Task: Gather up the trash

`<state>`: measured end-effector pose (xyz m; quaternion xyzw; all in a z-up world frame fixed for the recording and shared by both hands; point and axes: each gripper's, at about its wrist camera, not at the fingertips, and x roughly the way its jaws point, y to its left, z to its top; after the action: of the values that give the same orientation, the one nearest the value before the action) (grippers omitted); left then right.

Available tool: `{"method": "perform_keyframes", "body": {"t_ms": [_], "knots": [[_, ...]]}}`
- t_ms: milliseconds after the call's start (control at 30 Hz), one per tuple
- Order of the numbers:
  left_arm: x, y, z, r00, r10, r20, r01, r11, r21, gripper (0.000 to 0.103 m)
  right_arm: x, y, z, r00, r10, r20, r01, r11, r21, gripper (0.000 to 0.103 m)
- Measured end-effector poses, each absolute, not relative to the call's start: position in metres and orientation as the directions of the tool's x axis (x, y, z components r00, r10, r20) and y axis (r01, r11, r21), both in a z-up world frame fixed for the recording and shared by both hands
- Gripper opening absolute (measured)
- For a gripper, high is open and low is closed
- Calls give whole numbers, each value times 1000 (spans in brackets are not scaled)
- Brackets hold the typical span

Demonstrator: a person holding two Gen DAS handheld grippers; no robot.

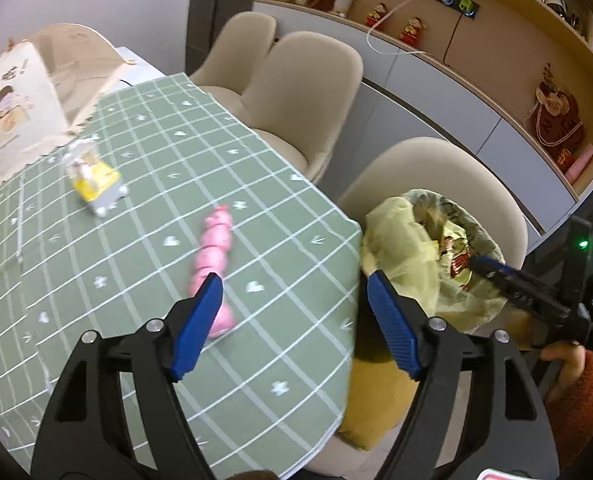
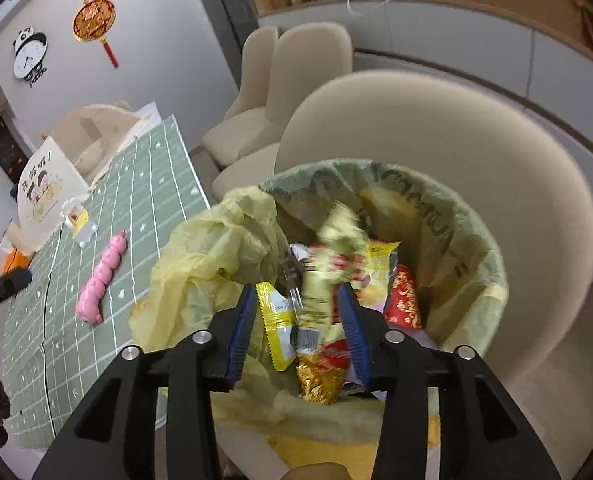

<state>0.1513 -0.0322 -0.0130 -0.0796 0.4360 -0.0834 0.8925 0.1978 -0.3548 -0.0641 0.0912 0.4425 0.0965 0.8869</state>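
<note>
Evidently I held my right gripper (image 2: 300, 332) spread over the lined bin (image 2: 492, 292) so the blurred wrapper (image 2: 328, 276) dropped in; left gripper (image 1: 292, 320), spread and empty, faced the pink toy (image 1: 212, 256) on the table (image 1: 136, 152)

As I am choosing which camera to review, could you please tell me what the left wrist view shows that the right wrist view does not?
Only the left wrist view shows the open left gripper over the table edge and the right gripper reaching into the bin. Only the right wrist view shows the wall clock and a blurred wrapper between the open right gripper's pads. Both show the pink toy, the yellow toy car and the lined trash bin.
</note>
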Motion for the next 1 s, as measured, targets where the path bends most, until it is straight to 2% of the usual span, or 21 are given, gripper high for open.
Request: {"method": "perform_keyframes", "body": {"t_ms": [267,367,500,767,1000], "knots": [[90,25,-5,671,-161,-724,38,982,-184,75,120,-297,-22,661,258,-704,-125,964,236,41],[56,36,-1,705,-126,-698,68,992,-110,75,81,-262,-7,678,297,-673,-171,953,249,41],[18,49,-1,744,-117,-658,112,992,-50,75,31,-218,8,724,278,-632,-168,959,229,41],[-35,57,-2,791,-86,-606,120,993,15,75,-41,-175,3,783,164,-600,-91,984,151,41],[-56,59,6,819,-86,-567,132,990,40,75,-72,-155,2,808,157,-569,-104,987,124,41]]}}
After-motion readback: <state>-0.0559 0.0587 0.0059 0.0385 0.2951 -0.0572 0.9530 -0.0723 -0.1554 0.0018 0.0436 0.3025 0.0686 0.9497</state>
